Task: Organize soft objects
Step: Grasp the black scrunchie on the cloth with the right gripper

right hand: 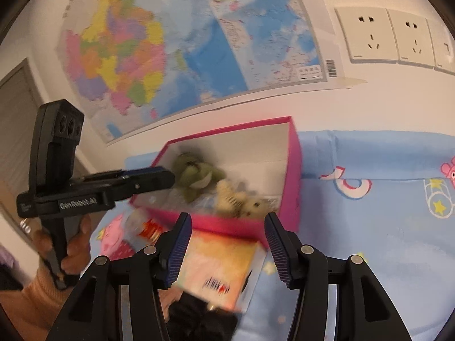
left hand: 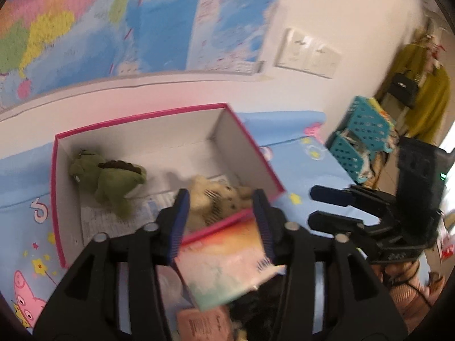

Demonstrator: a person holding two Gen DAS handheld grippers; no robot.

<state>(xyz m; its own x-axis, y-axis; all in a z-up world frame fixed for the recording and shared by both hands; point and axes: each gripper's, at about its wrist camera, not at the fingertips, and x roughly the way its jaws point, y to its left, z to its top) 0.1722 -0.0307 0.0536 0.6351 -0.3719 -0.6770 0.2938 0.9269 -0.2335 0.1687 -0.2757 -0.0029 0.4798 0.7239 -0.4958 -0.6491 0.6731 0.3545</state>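
Two soft toys: a green plush crocodile [left hand: 111,180] and a cream plush bear [left hand: 216,199] lie in the pink-rimmed cardboard box [left hand: 136,119].
Box: on the blue cartoon-print bed sheet [right hand: 384,227], at the bed's edge against the wall.
Left tool [left hand: 221,221]: released, nothing between its blue pads.
Right tool [right hand: 227,244]: released, empty.
Orange-and-white packet [right hand: 219,270]: lies just before the box's near wall.

Motion blur smeared the beige plush toy [left hand: 216,199] inside the pink box [left hand: 57,170], its shape unreadable. A dark fuzzy object [right hand: 202,321] was cut off by the lower edge, and the packet's [right hand: 219,267] print was illegible.
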